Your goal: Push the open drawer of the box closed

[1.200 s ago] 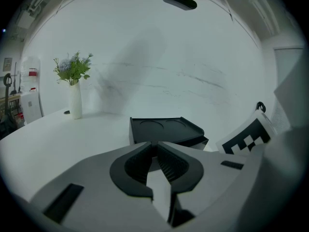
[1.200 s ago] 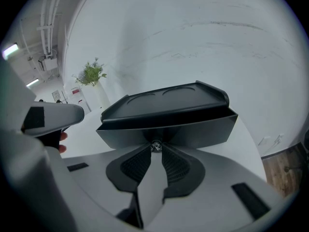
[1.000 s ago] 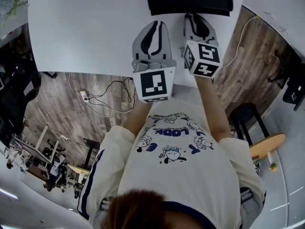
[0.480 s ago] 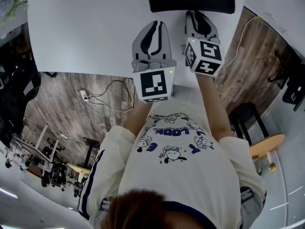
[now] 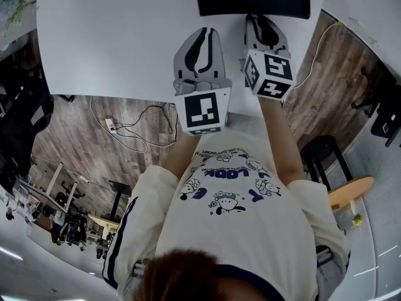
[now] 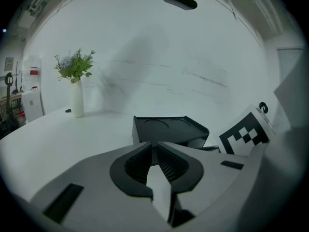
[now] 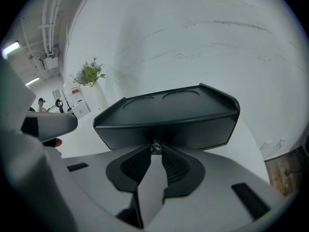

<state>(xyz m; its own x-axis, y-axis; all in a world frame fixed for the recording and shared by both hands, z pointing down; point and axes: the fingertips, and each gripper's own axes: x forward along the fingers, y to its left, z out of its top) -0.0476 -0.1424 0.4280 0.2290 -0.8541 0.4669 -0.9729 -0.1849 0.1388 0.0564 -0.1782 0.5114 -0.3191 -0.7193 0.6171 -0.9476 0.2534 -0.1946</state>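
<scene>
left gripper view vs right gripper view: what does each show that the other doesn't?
Left gripper view only: the left gripper, shut with nothing between its jaws, and the marker cube of the other gripper at the right.
Right gripper view only: the right gripper closed on a small knob on the box front, and a patch of wood floor past the table's edge.
Both: the black box, farther off in the left gripper view, the vase of flowers and the white table.

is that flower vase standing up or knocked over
Upright: in the left gripper view the white vase stands straight on the white table, with its flowers pointing up.
</scene>
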